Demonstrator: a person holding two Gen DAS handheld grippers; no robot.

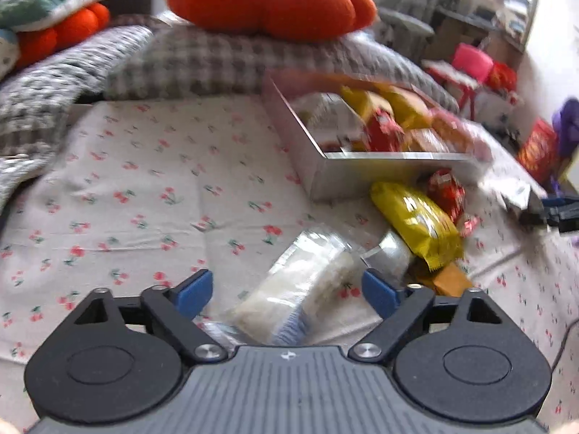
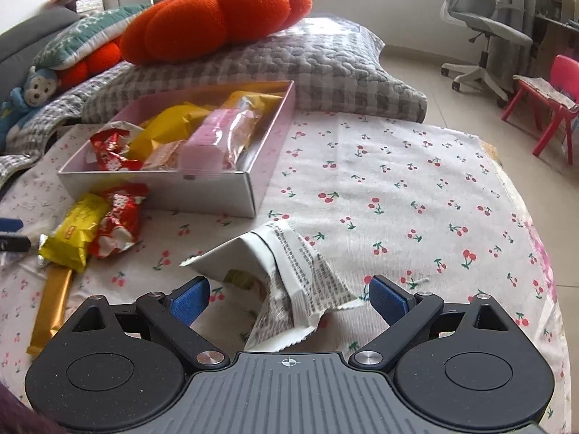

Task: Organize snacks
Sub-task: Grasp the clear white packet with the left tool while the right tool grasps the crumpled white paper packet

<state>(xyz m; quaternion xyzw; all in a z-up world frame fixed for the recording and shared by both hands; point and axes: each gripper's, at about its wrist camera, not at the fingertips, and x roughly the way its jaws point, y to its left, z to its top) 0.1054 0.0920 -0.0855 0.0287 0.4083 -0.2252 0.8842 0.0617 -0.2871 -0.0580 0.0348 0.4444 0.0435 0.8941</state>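
Snacks lie on a cherry-print cloth (image 2: 398, 188), some in a shallow pale box (image 2: 231, 195), some loose beside it. A white packet (image 2: 289, 271) carries dense black print, too small to read; the yellow pack (image 2: 72, 238) has a small red label, also unreadable. The right gripper (image 2: 289, 296) tilts down over the white packet, blue pads spread wide to either side, not touching it. The left gripper (image 1: 287, 289) tilts down over a clear wrapped snack (image 1: 307, 289); its jaws stand well apart around the wrapper, and the blur hides whether the pads touch. A red foil pack (image 2: 119, 220) lies against the yellow one. An orange plush cushion (image 2: 217, 14) rests on a checked quilted pillow (image 2: 325, 68).
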